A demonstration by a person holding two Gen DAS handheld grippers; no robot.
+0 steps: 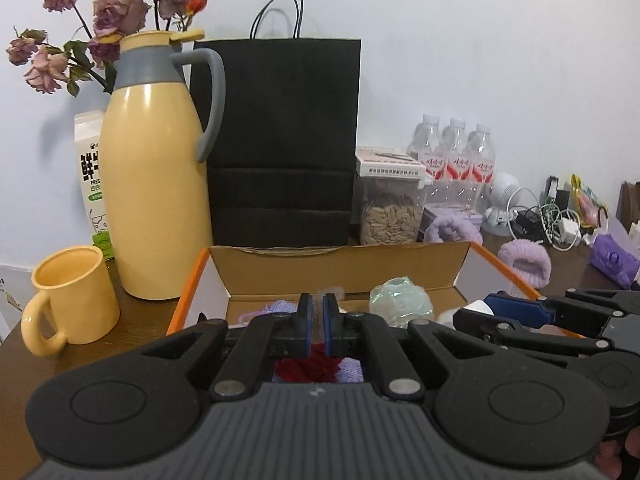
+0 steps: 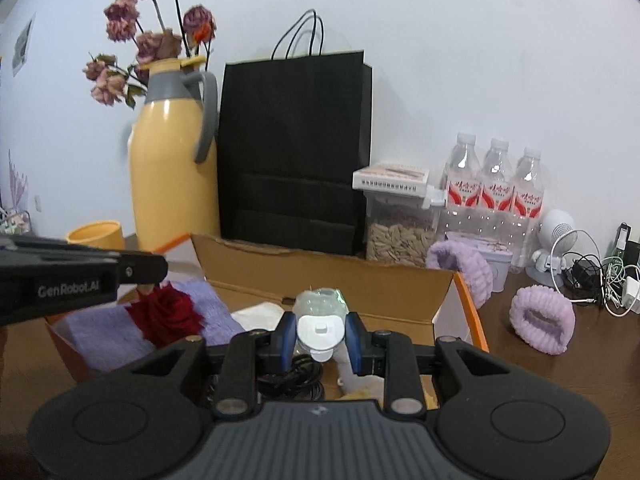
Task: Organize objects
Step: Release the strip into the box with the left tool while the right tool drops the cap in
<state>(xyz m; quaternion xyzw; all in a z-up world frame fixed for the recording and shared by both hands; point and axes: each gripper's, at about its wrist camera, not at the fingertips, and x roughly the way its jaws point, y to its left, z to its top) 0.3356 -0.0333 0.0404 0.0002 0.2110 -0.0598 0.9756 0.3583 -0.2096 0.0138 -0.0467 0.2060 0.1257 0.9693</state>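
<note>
Brown tabletop (image 2: pixel 540 380) against a white wall. I log: open cardboard box (image 2: pixel 320 280), landmark. Over it, my right gripper (image 2: pixel 320 330) pinches a clear bottle (image 2: pixel 320 304) by its white cap; my left gripper (image 1: pixel 319 312), jaws pressed together, hangs above the red rose (image 2: pixel 168 314) on lilac paper inside. Behind the box: black paper bag (image 2: pixel 292 152), yellow jug (image 2: pixel 172 168).
</note>
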